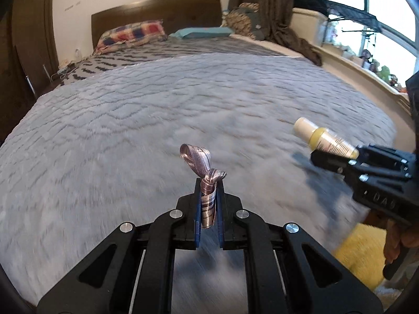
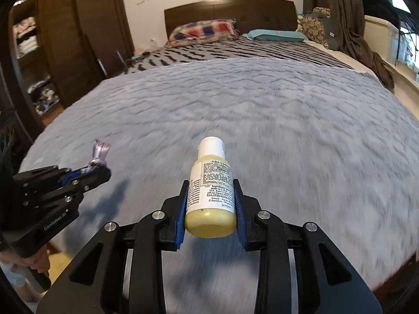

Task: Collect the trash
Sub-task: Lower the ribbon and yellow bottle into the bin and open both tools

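Slippage worried me most: my left gripper (image 1: 208,204) was clamped on a crinkled silvery-purple foil wrapper (image 1: 207,183), held above the fluffy grey-blue bed blanket (image 1: 157,104), and I judged the thin foil could slide free from so small a pinch. Its long axis ran forward along the fingers, loose loop leading. My right gripper (image 2: 210,204) was closed on a small yellow plastic bottle with a white cap (image 2: 210,180), also airborne over the blanket; the smooth rounded sides might twist loose. Its axis pointed forward, cap away from me.

Home bedroom: bed (image 2: 235,110), pillows (image 2: 203,32), wardrobe (image 2: 65,26)
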Tool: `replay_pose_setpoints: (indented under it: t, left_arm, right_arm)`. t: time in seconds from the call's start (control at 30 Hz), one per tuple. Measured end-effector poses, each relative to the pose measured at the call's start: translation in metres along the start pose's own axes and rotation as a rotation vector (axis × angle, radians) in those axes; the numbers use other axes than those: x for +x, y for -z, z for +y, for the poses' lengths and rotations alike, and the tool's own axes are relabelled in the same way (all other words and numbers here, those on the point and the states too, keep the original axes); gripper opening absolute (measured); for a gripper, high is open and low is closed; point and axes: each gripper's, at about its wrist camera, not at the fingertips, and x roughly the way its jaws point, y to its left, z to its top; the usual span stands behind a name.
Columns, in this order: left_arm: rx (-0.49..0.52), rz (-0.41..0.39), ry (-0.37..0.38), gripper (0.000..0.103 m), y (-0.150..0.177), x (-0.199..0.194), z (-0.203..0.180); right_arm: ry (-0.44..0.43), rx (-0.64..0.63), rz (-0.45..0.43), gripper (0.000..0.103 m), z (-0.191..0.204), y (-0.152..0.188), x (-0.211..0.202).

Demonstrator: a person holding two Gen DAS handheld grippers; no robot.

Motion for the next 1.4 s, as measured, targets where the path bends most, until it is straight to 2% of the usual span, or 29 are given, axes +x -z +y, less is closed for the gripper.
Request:
replay_pose_setpoints:
  t: [0.17, 0.3, 0.5, 0.83, 1.07, 1.23, 1.4]
  left_arm:
    - [0.009, -0.007, 0.03, 0.008, 0.042, -0.034, -0.024]
    - [-0.003, 0.019, 0.044, 0.008, 0.08, -0.051, -0.037]
    - [-0.056, 0.111, 0.073, 0.008, 0.128, -0.051, -0.038]
    - [-0.103, 0.337, 0.146, 0.008, 0.197, -0.004, -0.044]
    - [-0.118, 0.449, 0.16, 0.008, 0.221, 0.034, -0.046]
    - [-0.127, 0.522, 0.179, 0.008, 0.238, 0.06, -0.049]
    - [-0.135, 0.549, 0.206, 0.012, 0.246, 0.071, -0.055]
  right_arm:
    - [-0.005, 0.013, 0.0, 0.032, 0.006, 0.043, -0.034]
    - [0.003, 0.031, 0.021, 0.032, 0.006, 0.074, -0.052]
    - [-0.016, 0.038, 0.138, 0.032, 0.008, 0.122, -0.051]
    - [-0.058, 0.076, 0.354, 0.032, 0.01, 0.171, -0.009]
    - [-0.05, 0.126, 0.487, 0.032, -0.002, 0.206, 0.032]
    - [-0.049, 0.145, 0.537, 0.032, -0.008, 0.221, 0.047]
    - [-0.051, 0.152, 0.538, 0.034, -0.009, 0.222, 0.053]
